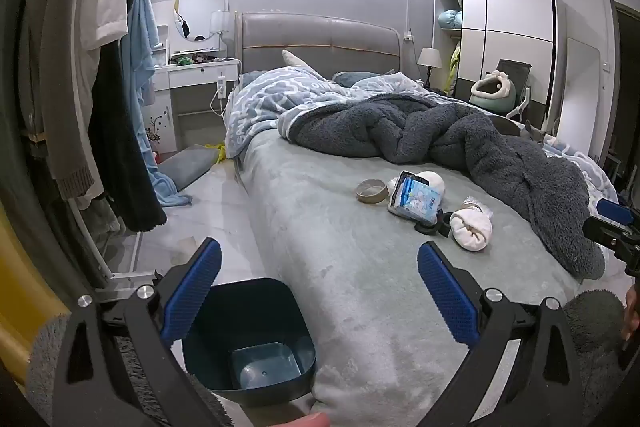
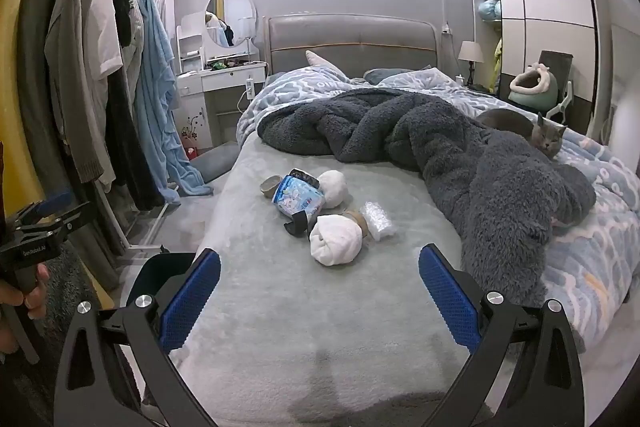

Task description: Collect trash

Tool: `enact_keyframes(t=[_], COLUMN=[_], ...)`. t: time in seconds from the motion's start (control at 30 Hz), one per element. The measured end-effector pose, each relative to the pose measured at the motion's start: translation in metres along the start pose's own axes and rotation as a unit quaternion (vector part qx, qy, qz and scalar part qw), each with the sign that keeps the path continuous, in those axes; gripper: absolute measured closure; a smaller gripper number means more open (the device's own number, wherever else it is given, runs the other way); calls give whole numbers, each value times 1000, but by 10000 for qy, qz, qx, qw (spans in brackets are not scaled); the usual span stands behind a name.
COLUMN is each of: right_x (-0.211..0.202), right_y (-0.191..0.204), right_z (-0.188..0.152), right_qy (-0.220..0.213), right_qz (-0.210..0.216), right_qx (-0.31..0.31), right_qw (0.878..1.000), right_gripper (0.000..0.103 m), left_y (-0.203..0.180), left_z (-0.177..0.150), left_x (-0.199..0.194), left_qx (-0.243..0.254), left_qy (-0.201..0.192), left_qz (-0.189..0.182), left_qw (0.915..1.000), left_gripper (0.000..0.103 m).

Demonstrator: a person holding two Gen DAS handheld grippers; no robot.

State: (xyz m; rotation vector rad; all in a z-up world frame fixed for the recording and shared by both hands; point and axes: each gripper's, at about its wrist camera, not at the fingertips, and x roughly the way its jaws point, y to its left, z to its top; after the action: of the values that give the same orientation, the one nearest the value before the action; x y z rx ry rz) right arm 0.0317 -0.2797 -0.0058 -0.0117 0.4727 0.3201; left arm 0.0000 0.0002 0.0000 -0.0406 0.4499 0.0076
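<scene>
A small heap of trash lies on the grey bed cover [image 1: 340, 267]: a tape roll [image 1: 372, 191], a blue and white packet [image 1: 416, 197], two white wads [image 1: 470, 229], a black piece [image 1: 430, 223]. In the right wrist view I see the packet [image 2: 298, 197], the near white wad [image 2: 336, 239], bubble wrap [image 2: 376, 221] and the tape roll [image 2: 270, 185]. A dark blue bin [image 1: 248, 339] stands on the floor by the bed's near left corner. My left gripper [image 1: 320, 287] hangs open over bin and bed edge. My right gripper [image 2: 320, 291] is open, short of the heap.
A grey cat [image 2: 548, 137] lies on the bed's right side behind a dark fluffy blanket [image 2: 480, 171]. A clothes rack [image 1: 100, 107] lines the left wall. The right gripper [image 1: 612, 223] shows at the left view's right edge, and a hand holds the left gripper [image 2: 40, 227].
</scene>
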Motion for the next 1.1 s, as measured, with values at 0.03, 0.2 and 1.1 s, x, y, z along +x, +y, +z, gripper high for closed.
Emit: enact_keyframes(t=[0.03,0.2,1.1], right_x=[0,0,0], right_y=[0,1,-1], right_z=[0,0,0], right_qy=[-2,-5,10], right_qz=[1,2,19], right_qx=[6,24,68], right_qw=[10000,10000,10000], right_gripper=[3,3,3], left_y=[0,0,0], left_z=[0,0,0], left_x=[0,0,0], left_qx=[4,15,4], left_qy=[4,20,42], left_qz=[4,11,10], left_qw=[10000,10000,10000], left_gripper=[3,3,3])
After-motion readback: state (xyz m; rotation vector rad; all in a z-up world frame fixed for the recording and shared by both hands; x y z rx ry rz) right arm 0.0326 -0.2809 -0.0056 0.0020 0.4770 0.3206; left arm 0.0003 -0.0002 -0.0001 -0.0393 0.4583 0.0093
